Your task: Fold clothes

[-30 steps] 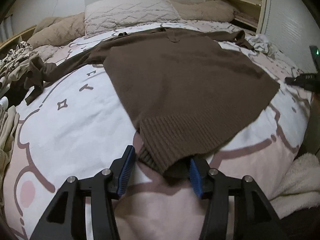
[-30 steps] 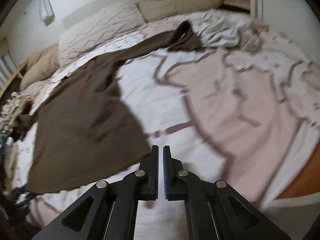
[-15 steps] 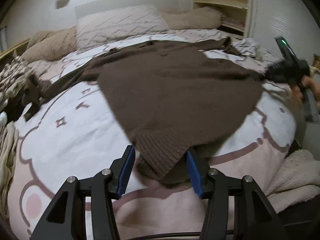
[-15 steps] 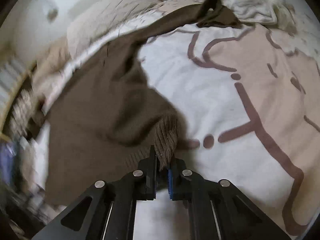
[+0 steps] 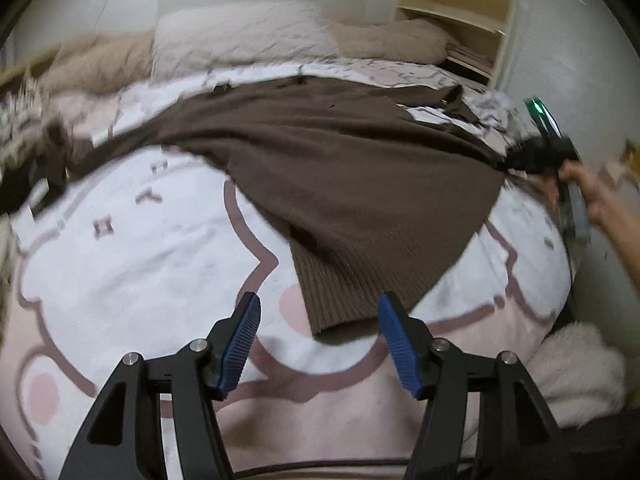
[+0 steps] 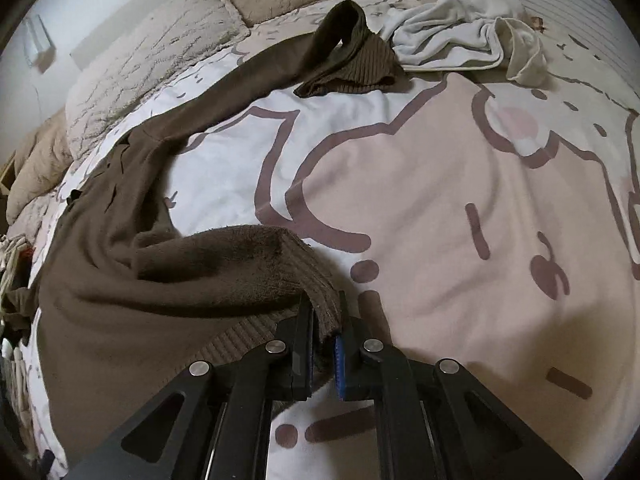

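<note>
A brown knit sweater (image 5: 340, 176) lies spread on the bed, its ribbed hem toward me. My left gripper (image 5: 318, 332) is open, its blue pads either side of the hem's near corner, just short of it. My right gripper (image 6: 325, 332) is shut on the sweater's (image 6: 168, 276) other hem corner and lifts it off the cover. It also shows at the right edge of the left wrist view (image 5: 536, 156), held in a hand. One sleeve (image 6: 340, 52) trails toward the pillows.
The bed has a pink and white cartoon-print cover (image 5: 140, 260). Pillows (image 5: 240, 44) lie at the head. A white garment (image 6: 472, 36) is crumpled at the far right. More clothes are piled at the left edge (image 5: 20, 136). A shelf (image 5: 456, 24) stands behind.
My right gripper closed on the sweater's hem corner and pulled it up and to the right. The hem slid out from between my left gripper's pads, which stayed open.
</note>
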The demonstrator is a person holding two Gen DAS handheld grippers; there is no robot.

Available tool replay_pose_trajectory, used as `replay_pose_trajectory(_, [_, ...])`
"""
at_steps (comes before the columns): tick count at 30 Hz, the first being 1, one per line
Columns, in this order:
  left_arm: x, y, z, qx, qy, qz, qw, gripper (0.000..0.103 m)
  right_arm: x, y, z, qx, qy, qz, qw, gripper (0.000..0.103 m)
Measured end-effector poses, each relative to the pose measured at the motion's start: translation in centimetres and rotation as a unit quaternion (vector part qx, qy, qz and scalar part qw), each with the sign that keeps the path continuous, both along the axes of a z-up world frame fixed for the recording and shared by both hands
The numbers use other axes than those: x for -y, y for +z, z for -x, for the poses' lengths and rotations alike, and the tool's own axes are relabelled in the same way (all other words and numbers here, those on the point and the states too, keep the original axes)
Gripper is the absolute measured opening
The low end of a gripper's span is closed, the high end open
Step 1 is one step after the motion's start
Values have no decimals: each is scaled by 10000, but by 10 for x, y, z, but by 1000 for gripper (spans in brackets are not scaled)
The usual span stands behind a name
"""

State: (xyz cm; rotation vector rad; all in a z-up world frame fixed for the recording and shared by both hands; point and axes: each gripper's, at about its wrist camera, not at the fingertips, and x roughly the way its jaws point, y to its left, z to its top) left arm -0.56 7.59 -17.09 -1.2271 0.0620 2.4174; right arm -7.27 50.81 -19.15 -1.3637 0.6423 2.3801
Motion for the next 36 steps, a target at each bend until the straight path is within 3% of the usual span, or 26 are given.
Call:
replay_pose_trajectory(2, [-2, -9, 13, 365, 167, -68, 9992, 57, -3, -2, 0, -27, 2, 49, 10000, 9])
replay_pose_trajectory(3, [-5, -14, 19, 521, 217, -82, 9984, 43, -5, -2, -1, -45, 6, 79, 10000, 9])
replay_pose_trajectory(6, [-11, -22, 29, 828, 262, -197, 9960, 33, -9, -3, -5, -62, -51, 182, 9998, 9])
replay_pose_trajectory(7, [-13, -22, 30, 897, 225, -319, 9952, 16, -8, -2, -6, -64, -46, 173, 9998, 9])
replay_pose_trajectory(8, [-13, -22, 32, 1076, 180, -582, 9923, 8, -6, -1, -5, -55, -36, 134, 9999, 9])
replay_pose_trajectory(11, [-4, -13, 34, 1282, 193, -1274, 9834, 8, 0, 3, -4, -7, 42, -31, 10000, 9])
replay_pose_trajectory(15, [47, 40, 25, 668, 743, -1803, 9785, 7, 4, 27, -19, -295, 60, 477, 9984, 9])
replay_pose_trajectory(19, [91, 97, 8, 23, 962, -1877, 9775, 4, 23, 78, -46, -981, 462, 875, 9902, 9])
replay_pose_trajectory(23, [125, 121, 1, -33, 1033, -1958, 9752, 0, 43, 123, -65, -1420, 788, 1120, 9804, 9])
replay_pose_trajectory(25, [131, 117, -7, 29, 1081, -1843, 9769, 1, 53, 138, -74, -1513, 902, 1113, 9780, 8])
replay_pose_trajectory(27, [131, 99, -13, 193, 1098, -1724, 9787, 1, 61, 130, -81, -1216, 990, 792, 9844, 8])
replay_pose_trajectory(31, [129, 35, -19, 829, 1375, -1537, 9750, 1, 54, 63, -84, -235, 730, 749, 9942, 8])
replay_pose_trajectory(34, [117, 12, -16, 1015, 1379, -1486, 9739, 1, 50, 30, -82, 127, 563, 695, 9959, 8])
replay_pose_trajectory(36, [110, 3, -10, 1142, 1420, -1506, 9716, 16, 50, 24, -82, 131, 547, 706, 9959, 8])
